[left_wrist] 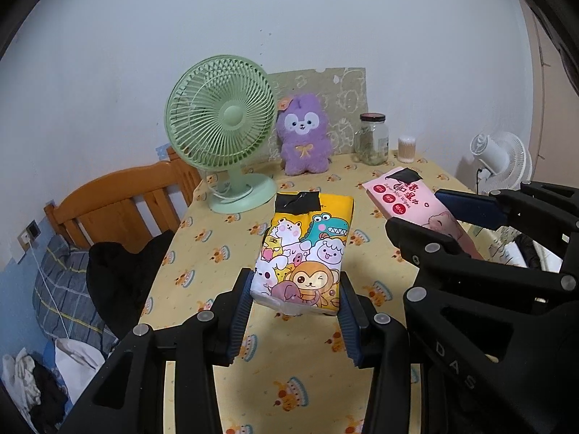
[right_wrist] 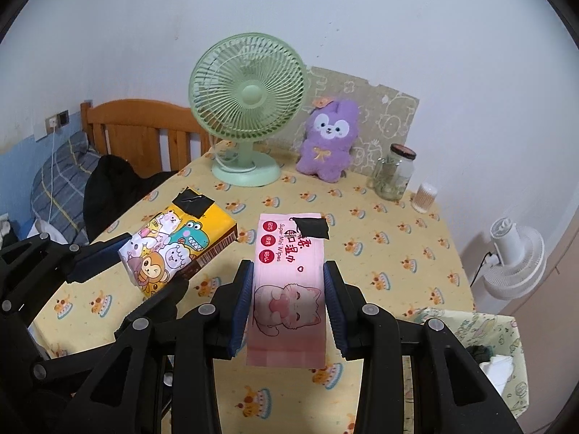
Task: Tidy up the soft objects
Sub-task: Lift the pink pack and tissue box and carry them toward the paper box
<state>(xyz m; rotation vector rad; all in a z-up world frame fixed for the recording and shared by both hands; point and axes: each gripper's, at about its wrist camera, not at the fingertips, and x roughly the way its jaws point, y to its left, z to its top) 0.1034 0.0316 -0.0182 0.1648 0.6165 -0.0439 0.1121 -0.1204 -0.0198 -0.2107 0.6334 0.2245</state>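
Observation:
My left gripper [left_wrist: 295, 311] is shut on a yellow cartoon-animal tissue pack [left_wrist: 304, 249] and holds it above the yellow tablecloth; the pack also shows in the right wrist view [right_wrist: 173, 249]. My right gripper [right_wrist: 287, 305] is shut on a pink wet-wipes pack [right_wrist: 287, 289] with a cat drawing, held above the table; it also shows in the left wrist view [left_wrist: 416, 206]. A purple plush toy [left_wrist: 304, 137] [right_wrist: 329, 139] sits upright at the back of the table against a patterned board.
A green desk fan [left_wrist: 224, 126] [right_wrist: 248, 108] stands back left. A glass jar [right_wrist: 392, 171] and a cotton-swab tub [right_wrist: 425, 197] stand back right. A wooden bed headboard [right_wrist: 144, 133] and black clothing [left_wrist: 123, 267] lie left. A white fan [right_wrist: 515, 256] and patterned bin [right_wrist: 506, 358] are right.

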